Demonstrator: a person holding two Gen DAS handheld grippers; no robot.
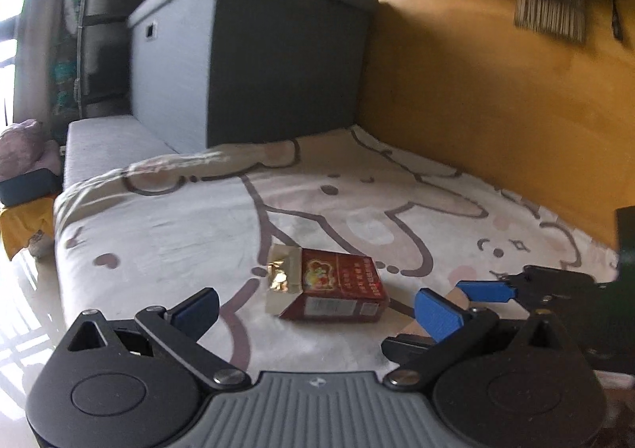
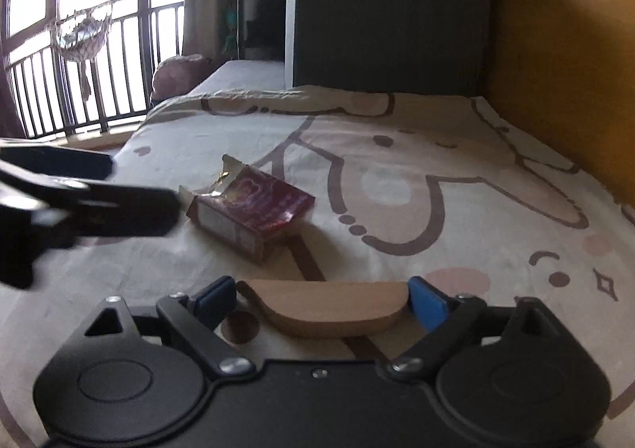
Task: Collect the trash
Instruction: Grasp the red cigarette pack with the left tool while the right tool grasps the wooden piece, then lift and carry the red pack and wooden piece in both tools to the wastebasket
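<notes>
A torn-open red cigarette pack (image 1: 329, 285) with gold foil at its top lies on the cartoon-print blanket (image 1: 166, 233). My left gripper (image 1: 317, 309) is open, its jaws wide, just short of the pack. In the right wrist view the pack (image 2: 254, 213) lies ahead and left. My right gripper (image 2: 323, 299) is shut on a flat brown wooden piece (image 2: 325, 309) with a rounded edge, held low over the blanket (image 2: 436, 154). The right gripper also shows in the left wrist view (image 1: 460, 299); the left gripper shows blurred in the right wrist view (image 2: 99, 205).
A dark grey storage box (image 1: 246, 51) stands at the blanket's far end. An orange-brown wall (image 1: 496, 110) runs along the right. A pink cushion (image 2: 178, 70) and a balcony railing (image 2: 79, 82) lie at the left. A shiny floor (image 1: 24, 309) is beyond the left edge.
</notes>
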